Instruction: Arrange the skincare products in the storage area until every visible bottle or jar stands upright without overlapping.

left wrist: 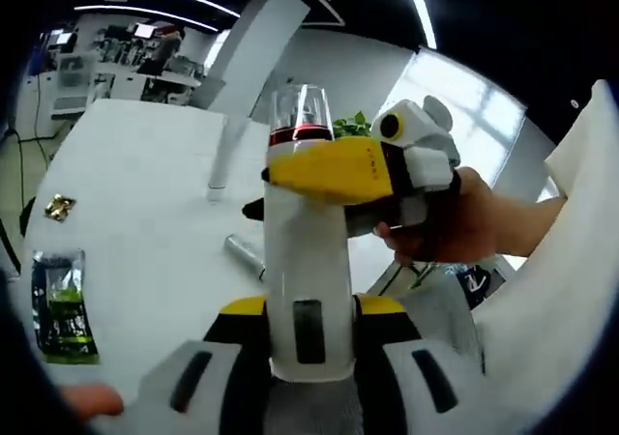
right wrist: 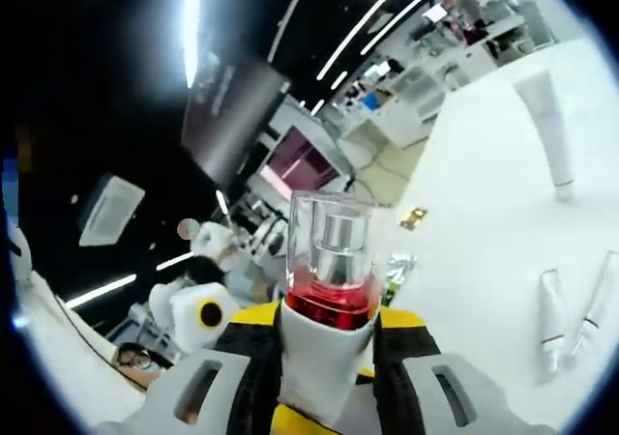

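Observation:
A white bottle [left wrist: 309, 251] with a red band and a clear cap is held up above the table. My left gripper [left wrist: 309, 307] is shut on its lower body. My right gripper [left wrist: 334, 169] comes in from the right, held by a person's hand [left wrist: 464, 227], its yellow jaw clamped across the bottle just under the red band. In the right gripper view the clear cap and red band of the bottle [right wrist: 329, 251] rise from between the jaws of my right gripper [right wrist: 327, 319], shut on the white neck.
On the white table [left wrist: 145, 184] a white tube [left wrist: 218, 159] stands upright, a silver tube [left wrist: 247, 256] lies flat, and a green sachet [left wrist: 63, 304] and a small gold item [left wrist: 58, 206] lie near the left edge. The right gripper view shows the upright tube [right wrist: 546, 126] and two lying tubes [right wrist: 551, 319].

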